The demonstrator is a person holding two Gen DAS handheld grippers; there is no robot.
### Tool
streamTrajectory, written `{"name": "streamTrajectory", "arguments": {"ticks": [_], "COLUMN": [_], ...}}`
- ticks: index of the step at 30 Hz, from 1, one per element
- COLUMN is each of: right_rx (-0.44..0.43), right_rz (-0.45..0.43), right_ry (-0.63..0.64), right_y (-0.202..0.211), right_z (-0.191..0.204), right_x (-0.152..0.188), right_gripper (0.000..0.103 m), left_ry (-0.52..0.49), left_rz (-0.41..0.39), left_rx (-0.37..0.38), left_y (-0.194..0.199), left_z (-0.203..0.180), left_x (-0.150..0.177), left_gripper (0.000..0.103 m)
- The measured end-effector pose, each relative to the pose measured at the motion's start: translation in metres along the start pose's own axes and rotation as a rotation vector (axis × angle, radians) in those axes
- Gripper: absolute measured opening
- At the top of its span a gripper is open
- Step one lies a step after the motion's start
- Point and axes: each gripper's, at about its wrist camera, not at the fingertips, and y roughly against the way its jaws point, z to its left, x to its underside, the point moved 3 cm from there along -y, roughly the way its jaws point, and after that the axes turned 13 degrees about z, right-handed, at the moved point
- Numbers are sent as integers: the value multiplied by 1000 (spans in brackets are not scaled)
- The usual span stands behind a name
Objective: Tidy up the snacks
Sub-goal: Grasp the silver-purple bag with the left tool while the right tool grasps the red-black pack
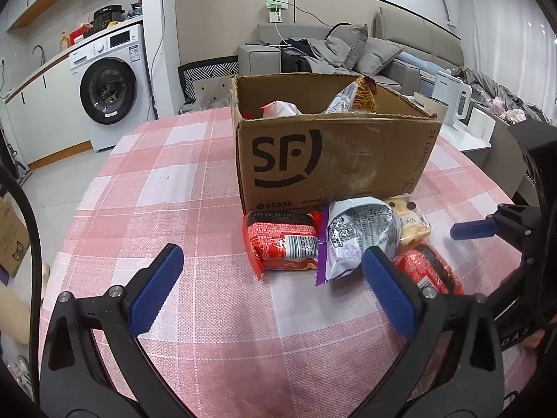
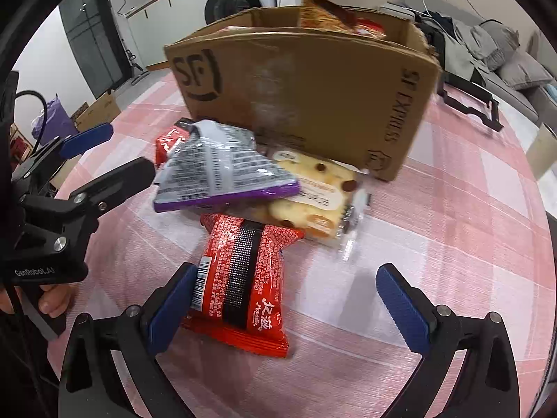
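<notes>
Brown cardboard box printed "SF" (image 1: 330,153) stands on pink-and-white checked tablecloth (image 1: 174,191), already holding several packets. Four snacks lie against its front: grey-and-purple foil bag (image 2: 222,170) on top, red packet behind it (image 1: 282,240), clear-wrapped pale cake with dark chips (image 2: 313,195), second red packet with black stripe (image 2: 240,285). Left gripper (image 1: 271,271) spread wide, empty. Right gripper (image 2: 285,299) spread wide, straddling the striped red packet, left pad touching.

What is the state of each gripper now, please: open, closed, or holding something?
Left gripper: open, holding nothing, above the tablecloth.
Right gripper: open, holding nothing; the red snack packet lies between its fingers, not clamped.
</notes>
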Motion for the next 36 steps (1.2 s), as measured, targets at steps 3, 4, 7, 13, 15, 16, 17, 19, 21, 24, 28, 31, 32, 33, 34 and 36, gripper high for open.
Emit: {"name": "streamTrajectory", "arguments": {"ticks": [3,4,7,13,15,16,17,19,21,24,28,31,32,33,34,36], "right_rx": [5,7,5,18,14,11,7,5,-4,-26,-51,-56,-63,-70,-76,-111], "right_rz": [3,7,21,22,26,23,20,15,11,6,3,-3,-6,-9,-12,-17], "right_ry": [-16,-20,-23,13,27,28,31,31,30,37,60,74,83,90,94,116], "right_y": [-2,-2,-5,-1,1,2,4,7,10,12,13,15,15,16,17,19], "right_z": [-7,-8,-13,-19,-23,-24,-27,-31,-34,-35,-30,-26,-25,-24,-22,-18], "right_x": [-1,-1,-1,2,4,7,7,11,12,13,15,17,17,18,19,21], "right_gripper": [103,103,102,102,101,101,101,101,99,92,80,73,70,66,58,45], "left_ry": [-8,-9,-12,-19,-19,-19,-21,-26,-33,-36,-47,-57,-62,-67,-71,-79], "left_rz": [3,5,9,15,17,21,24,25,28,35,58,70,72,73,72,74], "left_rx": [-2,0,0,4,10,16,21,29,42,59,101,132,142,149,154,157], "left_y": [-2,-3,-4,-5,-5,-6,-6,-5,-5,-6,-7,-7,-6,-6,-5,-6], "left_z": [-1,-1,-3,-6,-6,-7,-7,-9,-12,-15,-22,-28,-30,-31,-32,-36], "left_x": [1,1,2,4,4,4,5,4,4,3,4,5,5,6,7,7], "left_gripper": [102,102,102,102,102,102,102,102,102,102,102,102,102,102,102,102]}}
